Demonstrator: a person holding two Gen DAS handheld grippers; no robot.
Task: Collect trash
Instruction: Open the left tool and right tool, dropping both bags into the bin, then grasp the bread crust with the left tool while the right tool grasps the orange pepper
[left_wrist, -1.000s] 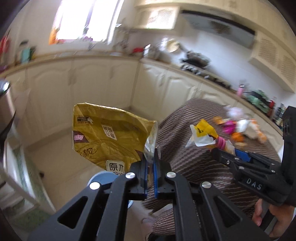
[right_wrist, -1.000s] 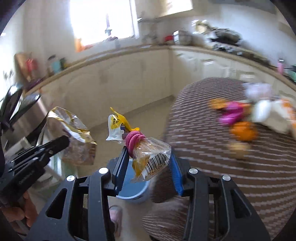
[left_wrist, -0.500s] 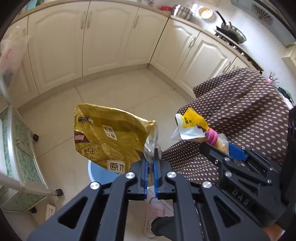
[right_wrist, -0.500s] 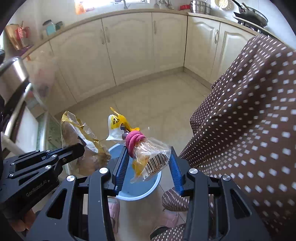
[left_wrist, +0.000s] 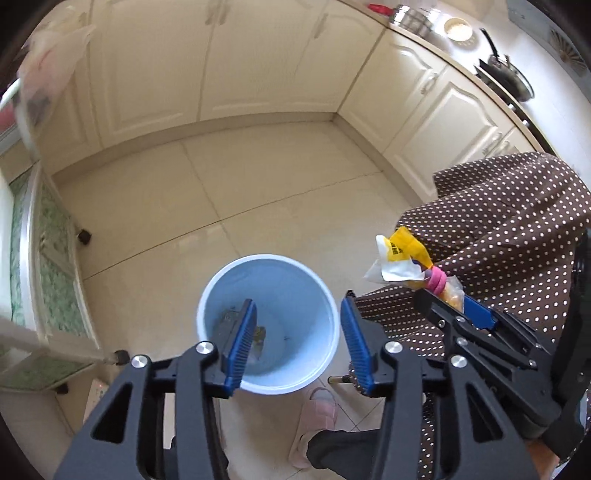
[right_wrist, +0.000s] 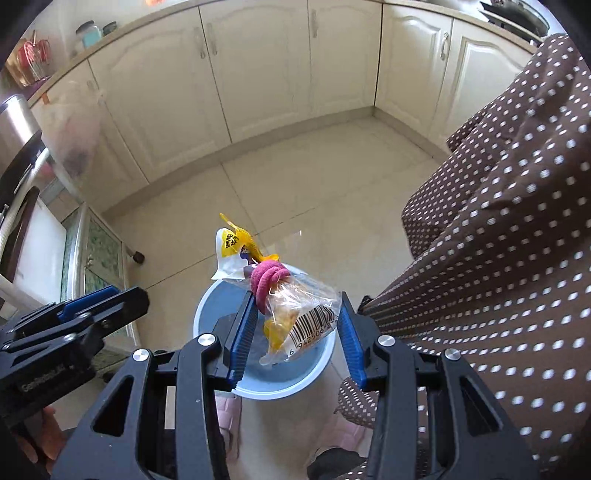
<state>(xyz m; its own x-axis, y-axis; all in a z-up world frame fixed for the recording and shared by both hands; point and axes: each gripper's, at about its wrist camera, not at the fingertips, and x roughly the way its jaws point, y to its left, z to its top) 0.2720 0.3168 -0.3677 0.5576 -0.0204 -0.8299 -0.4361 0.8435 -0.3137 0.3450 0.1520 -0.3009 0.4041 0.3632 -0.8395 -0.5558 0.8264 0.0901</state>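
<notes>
A light blue bin (left_wrist: 269, 256) stands on the tiled floor right under both grippers. My left gripper (left_wrist: 298, 314) hangs over its mouth; its jaws are opening and nothing is between them. Some trash (left_wrist: 258, 334) lies at the bin's bottom, partly hidden by a finger. My right gripper (right_wrist: 295, 306) is shut on a clear plastic bag (right_wrist: 306, 317) with a barcode, tied with a pink band and topped by a yellow and white wrapper. It holds the bag above the bin's rim (right_wrist: 280, 391). In the left wrist view the bag (left_wrist: 400, 254) shows at the right.
A table with a brown dotted cloth (right_wrist: 498, 221) rises close on the right. Cream cabinets (left_wrist: 258, 74) line the back. A glass-shelved cart on castors (left_wrist: 48, 277) stands left. A person's foot in a pink slipper (left_wrist: 317, 413) is beside the bin.
The left jaws have opened and the gold snack bag they held is gone from them. Both grippers have come down and tilted over the blue bin. The right grip is unchanged.
</notes>
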